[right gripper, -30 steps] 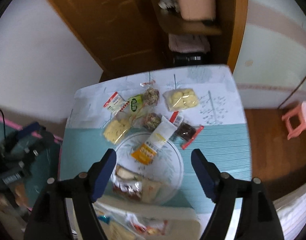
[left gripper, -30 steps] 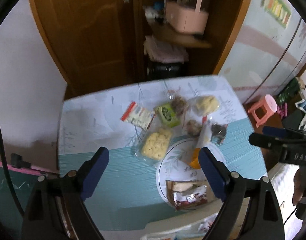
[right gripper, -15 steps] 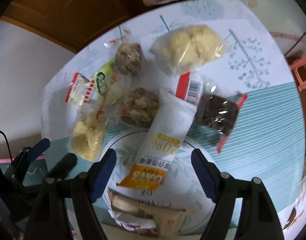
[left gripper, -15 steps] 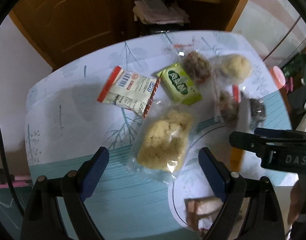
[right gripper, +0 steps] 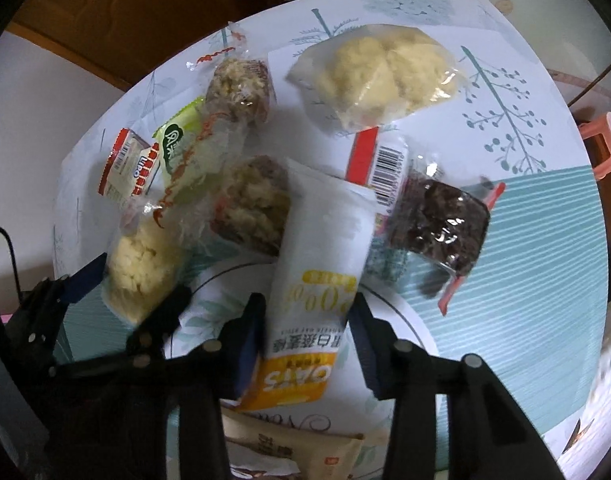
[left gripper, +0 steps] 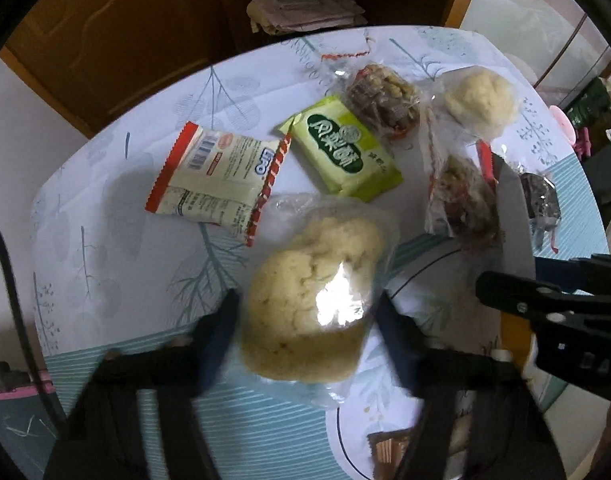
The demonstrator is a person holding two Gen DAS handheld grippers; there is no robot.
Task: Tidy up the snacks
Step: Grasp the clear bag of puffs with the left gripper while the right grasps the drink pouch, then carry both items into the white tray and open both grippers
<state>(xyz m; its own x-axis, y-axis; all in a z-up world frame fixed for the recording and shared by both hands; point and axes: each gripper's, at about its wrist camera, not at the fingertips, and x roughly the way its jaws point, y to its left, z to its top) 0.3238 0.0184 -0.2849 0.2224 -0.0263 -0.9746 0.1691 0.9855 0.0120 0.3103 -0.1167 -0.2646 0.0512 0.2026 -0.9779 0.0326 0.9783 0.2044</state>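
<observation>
Several wrapped snacks lie on a round table. My left gripper (left gripper: 307, 312) straddles a clear bag of pale yellow puffs (left gripper: 313, 296), one finger on each side, jaws still apart. My right gripper (right gripper: 305, 320) straddles a white and orange oats packet (right gripper: 317, 276) that lies half on a white plate (right gripper: 209, 300). Its jaws are also apart around the packet. The left gripper shows in the right wrist view (right gripper: 129, 284) around the same yellow bag (right gripper: 141, 264). The right gripper shows at the right of the left wrist view (left gripper: 545, 292).
A red and white Lipo packet (left gripper: 217, 180), a green packet (left gripper: 341, 148), two brown nut clusters (left gripper: 381, 100), a second yellow bag (right gripper: 381, 76), a dark snack bag (right gripper: 437, 224) and a barcode packet (right gripper: 385, 160) lie around. A beige packet (right gripper: 297, 448) lies on the plate. A wooden cabinet stands behind.
Both grippers have come down close to the table. The left one now flanks the yellow puff bag and the right one flanks the oats packet, with the jaws narrower than before.
</observation>
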